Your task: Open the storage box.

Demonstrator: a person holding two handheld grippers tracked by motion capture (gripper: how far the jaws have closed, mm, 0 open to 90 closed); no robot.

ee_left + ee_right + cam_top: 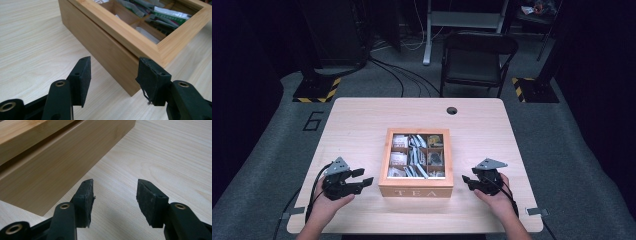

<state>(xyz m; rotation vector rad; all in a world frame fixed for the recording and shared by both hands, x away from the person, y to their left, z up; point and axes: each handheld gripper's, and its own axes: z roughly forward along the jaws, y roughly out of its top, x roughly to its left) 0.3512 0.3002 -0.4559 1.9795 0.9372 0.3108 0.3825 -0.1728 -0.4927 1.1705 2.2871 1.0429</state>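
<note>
Flanking the wooden tea box, the left gripper and right gripper hold spread, empty jaws just beside its near corners; closing unevenly could skew the box or slip off the smooth wood

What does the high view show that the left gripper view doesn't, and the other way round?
High view: the whole tea box with TEA on its front, both hands, the right claw, a chair beyond the table.
Left gripper view: the left claw close up, jaws apart, aimed at the box's near corner.
Both: the wooden box with its glass lid and sachets inside.
</note>
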